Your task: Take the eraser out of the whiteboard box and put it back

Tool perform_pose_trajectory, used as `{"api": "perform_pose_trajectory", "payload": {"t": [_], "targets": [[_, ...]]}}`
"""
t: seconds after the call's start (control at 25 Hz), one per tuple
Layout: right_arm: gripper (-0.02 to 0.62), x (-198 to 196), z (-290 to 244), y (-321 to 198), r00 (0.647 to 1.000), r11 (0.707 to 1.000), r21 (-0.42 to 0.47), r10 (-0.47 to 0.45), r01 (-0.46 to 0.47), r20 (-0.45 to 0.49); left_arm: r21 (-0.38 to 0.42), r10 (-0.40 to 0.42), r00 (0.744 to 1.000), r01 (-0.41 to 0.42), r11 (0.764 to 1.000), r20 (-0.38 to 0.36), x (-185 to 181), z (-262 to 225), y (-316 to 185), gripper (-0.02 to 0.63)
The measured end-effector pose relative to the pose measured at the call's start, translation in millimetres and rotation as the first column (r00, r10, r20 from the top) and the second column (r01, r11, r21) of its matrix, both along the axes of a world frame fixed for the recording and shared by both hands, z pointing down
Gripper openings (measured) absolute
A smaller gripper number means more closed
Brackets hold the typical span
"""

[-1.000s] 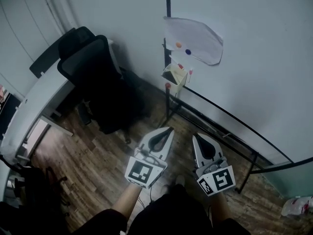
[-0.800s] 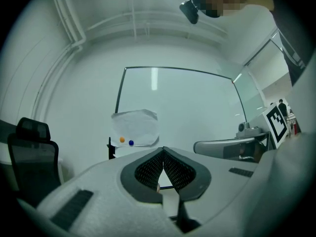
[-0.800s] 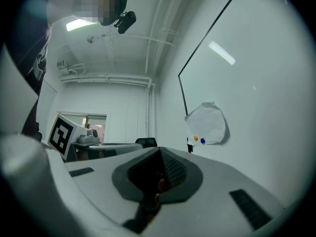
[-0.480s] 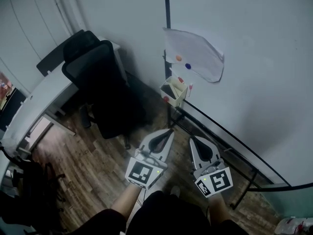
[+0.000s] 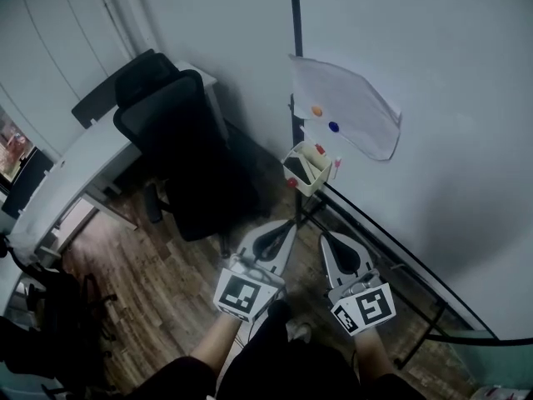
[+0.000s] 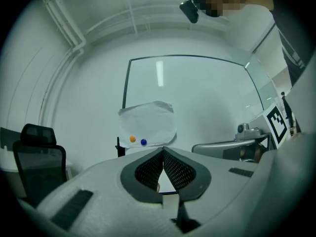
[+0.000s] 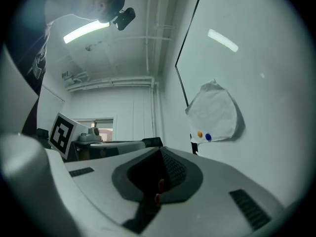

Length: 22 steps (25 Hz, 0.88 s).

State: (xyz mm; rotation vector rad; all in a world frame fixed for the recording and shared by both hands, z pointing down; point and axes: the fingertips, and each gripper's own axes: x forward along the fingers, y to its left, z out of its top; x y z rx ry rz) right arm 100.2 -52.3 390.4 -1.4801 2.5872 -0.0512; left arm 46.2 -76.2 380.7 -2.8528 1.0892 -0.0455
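- Box (image 5: pixel 310 169) at 12 o'clock sits nearer than a second ago; I am closing in.
- Left gripper (image 5: pixel 289 223) and right gripper (image 5: pixel 325 240) are clenched, empty; nothing is taken out yet.

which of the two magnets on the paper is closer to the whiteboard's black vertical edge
The orange magnet. It sits on the side toward the black vertical frame, while the blue magnet lies beside it, farther from that edge.
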Motion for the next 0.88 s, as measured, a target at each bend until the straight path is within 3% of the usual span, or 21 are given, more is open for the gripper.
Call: {"api": "perform_pose_trajectory", "payload": {"t": [0.4, 0.88], "targets": [[0.003, -7, 3, -57, 1.000, 1.000, -0.009, 0.021, -0.021, 0.000, -0.035, 0.010, 1.000, -0.011, 0.999, -0.013, -7, 9, -55, 0.005], [0.003, -21, -6, -124, 0.994, 0.995, -0.040, 0.086, -0.088, -0.068, -0.032, 0.110, 0.994, -0.110, 0.993, -0.019, -9, 5, -113, 0.005]]}}
